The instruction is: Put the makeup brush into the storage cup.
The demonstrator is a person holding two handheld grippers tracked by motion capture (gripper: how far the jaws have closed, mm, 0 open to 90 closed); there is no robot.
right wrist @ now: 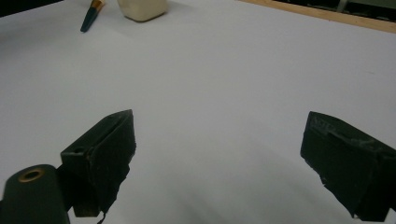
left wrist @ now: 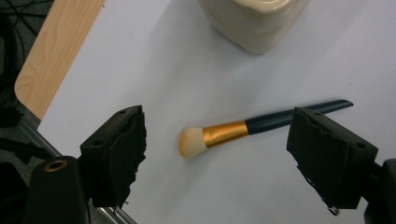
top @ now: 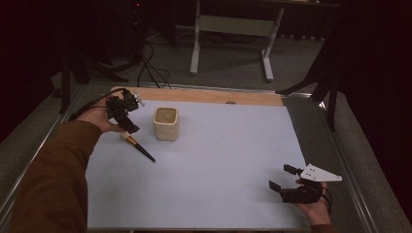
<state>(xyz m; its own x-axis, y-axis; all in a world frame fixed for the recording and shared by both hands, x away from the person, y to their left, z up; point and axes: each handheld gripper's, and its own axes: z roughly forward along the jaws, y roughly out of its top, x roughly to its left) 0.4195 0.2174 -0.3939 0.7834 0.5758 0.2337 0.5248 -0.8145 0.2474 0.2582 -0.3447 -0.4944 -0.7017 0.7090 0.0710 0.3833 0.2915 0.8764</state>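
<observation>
- The left claw point(top: 127, 127) is being held over the far-left part of the worktop point(top: 218, 165), gripped by a hand coming out of a brown sleeve point(top: 53, 179).
- Its jaws are being kept wide apart in the left gripper view, with nothing being pressed between them.
- The makeup brush point(left wrist: 247, 130) is being seen lying flat on the pale sheet between those spread jaws; its cream bristle head is being pointed toward the left jaw, and its dark handle is being partly hidden behind the right jaw.
- In the high view, the brush point(top: 138, 147) is being shown just beside the left claw, the handle angled toward the near side.
- The cream cup point(top: 166, 124) is being left standing upright near the brush, apart from it.
- The right claw point(top: 286, 183) is being held low at the near-right of the worktop, well apart from the brush and cup.
- Its jaws are being kept spread open over bare sheet in the right gripper view.
</observation>
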